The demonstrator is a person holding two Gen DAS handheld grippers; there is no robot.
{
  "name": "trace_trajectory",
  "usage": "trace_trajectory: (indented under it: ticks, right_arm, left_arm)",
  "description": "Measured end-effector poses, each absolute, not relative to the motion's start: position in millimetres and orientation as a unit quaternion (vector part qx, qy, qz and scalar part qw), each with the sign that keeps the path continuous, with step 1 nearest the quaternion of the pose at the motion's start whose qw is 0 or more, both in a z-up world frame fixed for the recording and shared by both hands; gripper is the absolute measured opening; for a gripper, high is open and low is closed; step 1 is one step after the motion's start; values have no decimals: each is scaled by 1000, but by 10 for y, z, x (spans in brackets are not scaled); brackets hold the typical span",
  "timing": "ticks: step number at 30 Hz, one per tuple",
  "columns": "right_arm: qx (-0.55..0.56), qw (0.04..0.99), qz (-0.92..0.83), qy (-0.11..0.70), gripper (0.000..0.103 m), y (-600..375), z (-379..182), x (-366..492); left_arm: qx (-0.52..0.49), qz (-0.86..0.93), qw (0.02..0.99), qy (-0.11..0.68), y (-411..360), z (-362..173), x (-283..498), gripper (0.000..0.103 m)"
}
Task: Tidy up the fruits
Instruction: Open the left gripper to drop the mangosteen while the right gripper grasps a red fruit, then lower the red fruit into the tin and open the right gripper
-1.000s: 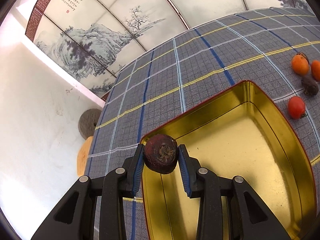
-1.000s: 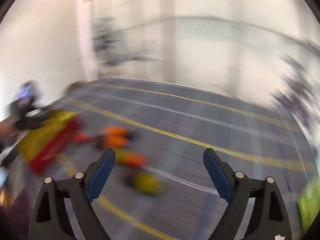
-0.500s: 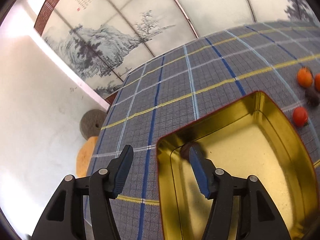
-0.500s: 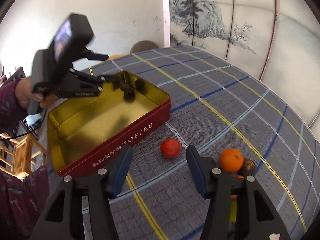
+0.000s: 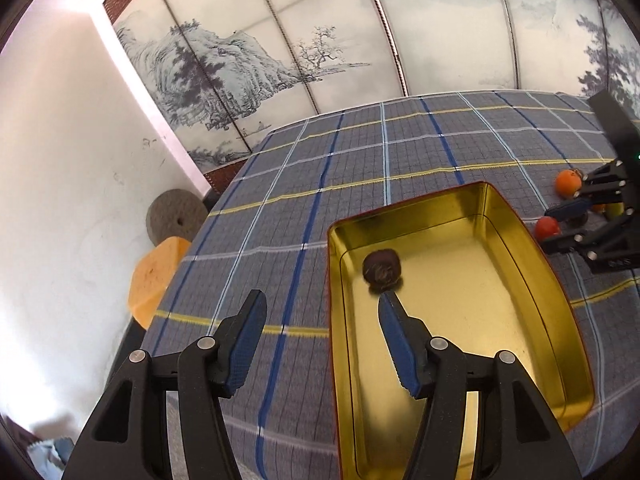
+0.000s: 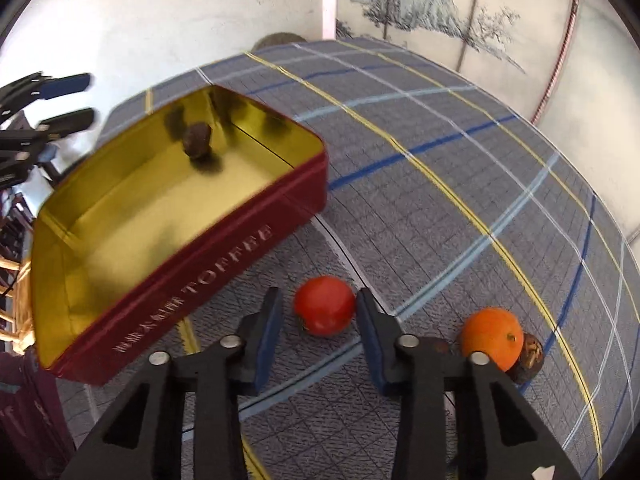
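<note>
A dark brown round fruit lies inside the gold-lined red toffee tin, near its far left corner; it also shows in the right wrist view in the tin. My left gripper is open and empty, raised above the tin's left rim. My right gripper is open, its fingers either side of a red fruit on the cloth, not closed on it. An orange fruit and a dark brown fruit lie to its right.
The table carries a grey plaid cloth. A white wall and a painted screen stand behind it. A round stone disc and an orange block sit beyond the table's left edge. The right gripper shows in the left wrist view.
My left gripper let go of the dark fruit, which now lies in the tin, and rose back. My right gripper swung in and came down around the red fruit.
</note>
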State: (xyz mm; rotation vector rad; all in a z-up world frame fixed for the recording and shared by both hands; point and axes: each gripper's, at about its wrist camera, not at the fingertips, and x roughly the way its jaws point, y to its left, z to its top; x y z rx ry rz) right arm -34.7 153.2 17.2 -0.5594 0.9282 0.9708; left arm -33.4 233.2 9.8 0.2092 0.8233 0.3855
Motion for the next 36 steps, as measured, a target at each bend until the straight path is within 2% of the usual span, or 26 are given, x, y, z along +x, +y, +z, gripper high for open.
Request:
trace_trajectory:
  ticks: [4,7,11,20,30,32,33,36]
  right_arm:
    - [-233,766,433,414,29,1459,308,-386]
    - [-202,777,454,386,29,1463,631,-518]
    - [-216,759,498,360,29,1844,936,-742]
    - [-237,731,488,414,29,2664,545,-678]
    - [-219,747,449,439,31,2912,336,-634]
    - [-177,764,457,420,46,2813,476,-617]
    - [-161,772,462,407,49,2756,554,-617]
    - [-106,788,483,367,51,2497,843,-658]
  left_arm:
    - [76,185,897,394,2335,138,-516,59]
    - [60,181,898,396,2353,155,-618,59]
    - [35,178,901,394,2355,195,-709,59]
    - [8,183,902,390,2367,235,-852,59]
    - [-7,178,895,408,2366,156,-866,59]
    - [-4,178,895,408,2342,161,-863,60]
    - [-2,178,896,407,2326,164,-870,60]
    - [5,175,897,406,2259,180,-871,61]
